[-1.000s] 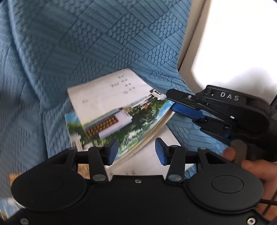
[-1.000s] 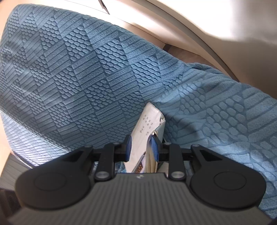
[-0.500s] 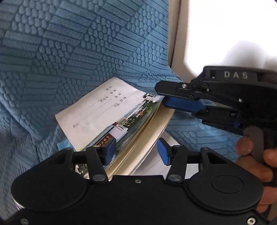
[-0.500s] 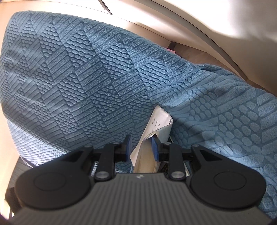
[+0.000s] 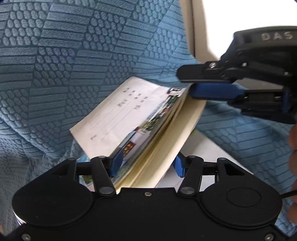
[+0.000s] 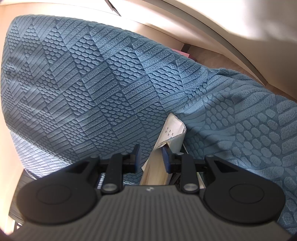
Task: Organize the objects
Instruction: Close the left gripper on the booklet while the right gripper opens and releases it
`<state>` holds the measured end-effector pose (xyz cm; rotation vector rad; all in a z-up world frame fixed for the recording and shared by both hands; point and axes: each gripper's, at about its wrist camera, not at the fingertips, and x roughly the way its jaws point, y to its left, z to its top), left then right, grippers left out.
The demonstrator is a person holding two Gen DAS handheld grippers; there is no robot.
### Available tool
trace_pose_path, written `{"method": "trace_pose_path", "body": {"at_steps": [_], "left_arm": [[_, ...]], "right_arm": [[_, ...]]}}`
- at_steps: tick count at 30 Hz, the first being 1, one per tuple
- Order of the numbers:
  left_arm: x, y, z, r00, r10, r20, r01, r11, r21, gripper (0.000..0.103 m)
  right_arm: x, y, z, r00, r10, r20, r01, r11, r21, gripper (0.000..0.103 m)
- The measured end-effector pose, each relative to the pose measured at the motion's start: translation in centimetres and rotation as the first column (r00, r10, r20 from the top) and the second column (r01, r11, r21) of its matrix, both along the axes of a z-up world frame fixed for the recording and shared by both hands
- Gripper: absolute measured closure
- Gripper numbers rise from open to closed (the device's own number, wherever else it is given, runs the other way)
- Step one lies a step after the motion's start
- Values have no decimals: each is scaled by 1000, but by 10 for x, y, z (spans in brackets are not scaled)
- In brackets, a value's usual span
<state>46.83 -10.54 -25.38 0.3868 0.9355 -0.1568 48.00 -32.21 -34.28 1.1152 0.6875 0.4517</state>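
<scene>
A stack of thin booklets (image 5: pixel 130 111), with a white lined cover and a photo cover, stands tilted on edge against the blue quilted blanket (image 5: pixel 74 55). My right gripper (image 5: pixel 185 83) comes in from the right and is shut on the stack's upper right corner. In the right wrist view the booklets (image 6: pixel 172 126) run up between the right gripper's (image 6: pixel 151 157) pads. My left gripper (image 5: pixel 147 164) straddles the stack's lower edge, one blue pad on each side. I cannot see the pads pressing on it.
A white sheet (image 5: pixel 204 157) lies flat under the stack. The blanket (image 6: pixel 92 83) rises like a wall behind and to the right. A pale frame and a bright pane (image 5: pixel 241 14) are at the upper right. A person's hand (image 5: pixel 293 139) holds the right gripper.
My left gripper has come down and closer, and the stack's lower edge now sits between its jaws. The stack stands steeper. The right gripper has kept its hold.
</scene>
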Motion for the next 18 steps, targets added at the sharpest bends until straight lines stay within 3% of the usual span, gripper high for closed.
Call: {"method": "trace_pose_path", "body": {"at_steps": [2,4,7,13,16,18], "left_arm": [[0,3,0,1000,14,9,-14,1000,5,57],[0,6,3,1000,25,16,-25,1000,-10,68],[1,10,7,999,38,23,-37,999,-36,80],[-1,11,14,998,52,21,-51,997,-50,86],[-1,11,18,998,57,22,-56,997,-53,86],[-2,11,21,998,59,21,-58,996,-64,86]], "right_arm": [[0,0,0,1000,0,-7,0,1000,3,74],[2,0,5,1000,12,-27,-11,1000,14,74],[-4,1,17,999,41,34,-39,998,-40,73],[-7,-4,11,999,36,-20,-36,999,10,73],[-8,-2,15,999,35,-25,-35,999,-9,64],[-9,-5,16,999,33,-29,-33,999,9,64]]}}
